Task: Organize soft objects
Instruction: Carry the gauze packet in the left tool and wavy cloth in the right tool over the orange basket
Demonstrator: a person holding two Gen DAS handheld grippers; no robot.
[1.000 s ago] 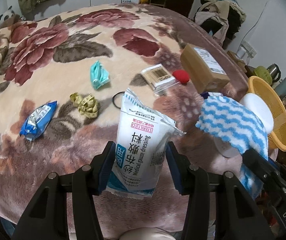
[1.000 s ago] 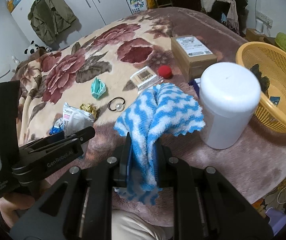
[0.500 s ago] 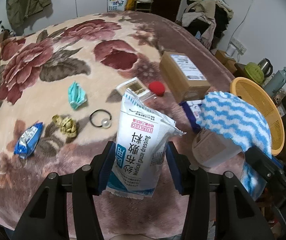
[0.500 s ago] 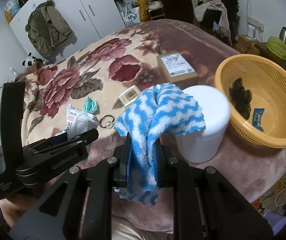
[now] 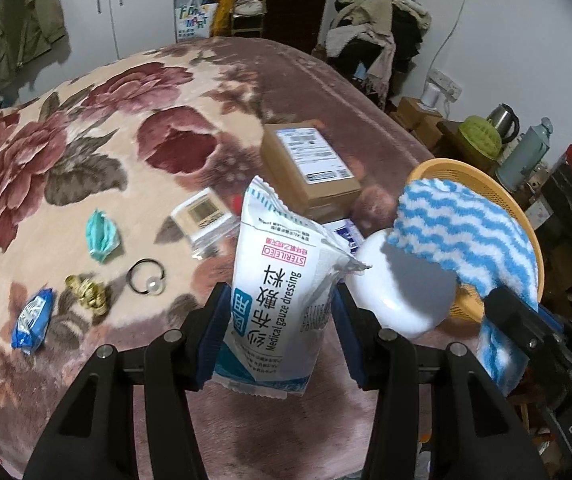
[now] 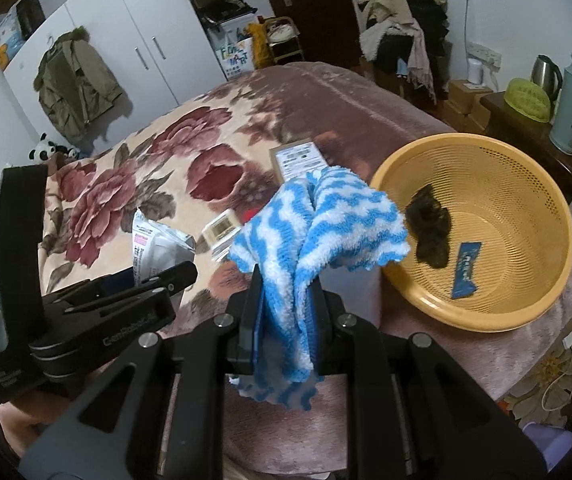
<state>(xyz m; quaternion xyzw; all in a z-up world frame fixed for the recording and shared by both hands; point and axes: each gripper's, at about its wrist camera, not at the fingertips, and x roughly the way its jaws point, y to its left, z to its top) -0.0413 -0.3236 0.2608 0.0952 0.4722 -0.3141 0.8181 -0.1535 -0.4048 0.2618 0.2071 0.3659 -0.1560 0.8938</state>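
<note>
My left gripper [image 5: 282,304] is shut on a white medical gauze packet [image 5: 282,280] and holds it upright above the floral blanket. My right gripper [image 6: 288,292] is shut on a blue-and-white striped fluffy cloth [image 6: 322,224], which drapes over the fingers, left of the yellow basket [image 6: 526,312]. The basket holds a dark fuzzy clump [image 6: 430,228] and a small blue packet [image 6: 464,266]. In the left wrist view the cloth [image 5: 462,236] hangs at the right, over a white tub [image 5: 398,288] and in front of the basket [image 5: 458,168].
On the blanket lie a teal mask [image 5: 102,236], a hair tie [image 5: 146,276], a yellow tape measure [image 5: 88,290], a blue wipe packet [image 5: 32,318], a cotton swab box [image 5: 202,216] and a cardboard box [image 5: 310,164]. A dark side table with kettle [image 6: 546,70] and flask stands right.
Both grippers have risen and swung right toward the basket with their loads still held. The basket now fills more of the right wrist view, and the white tub is hidden behind the cloth there.
</note>
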